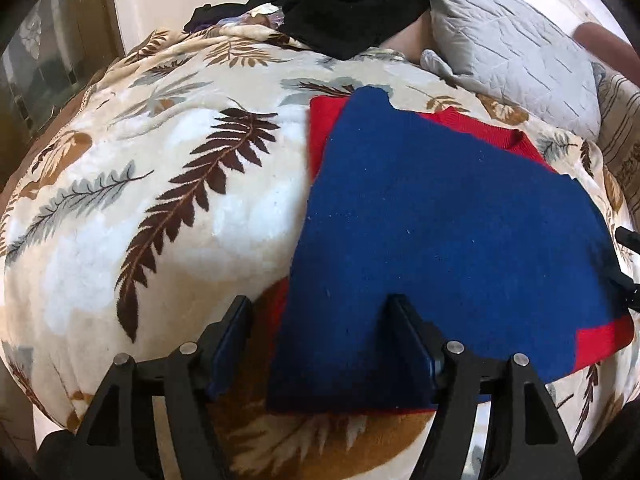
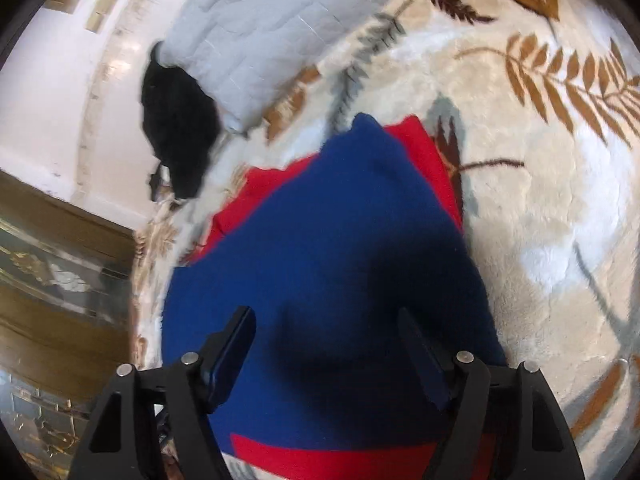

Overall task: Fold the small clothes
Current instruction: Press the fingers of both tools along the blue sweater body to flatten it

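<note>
A blue and red knitted garment (image 1: 432,216) lies flat on the leaf-patterned blanket (image 1: 160,208), its blue panel on top and red showing at the far edge and the near right corner. My left gripper (image 1: 320,312) hovers over its near left edge with the jaws open; the right finger (image 1: 404,320) is above the blue cloth and the left finger (image 1: 236,324) above the blanket. In the right wrist view the same garment (image 2: 320,240) fills the middle. My right gripper (image 2: 326,322) is open over the blue part, with nothing pinched.
A pile of black clothes (image 1: 344,4) and a grey quilted pillow (image 1: 508,40) lie at the far side of the bed. The black clothes (image 2: 180,128) also show beside the pillow (image 2: 256,32). A wooden cabinet with glass (image 2: 60,264) stands past the bed edge.
</note>
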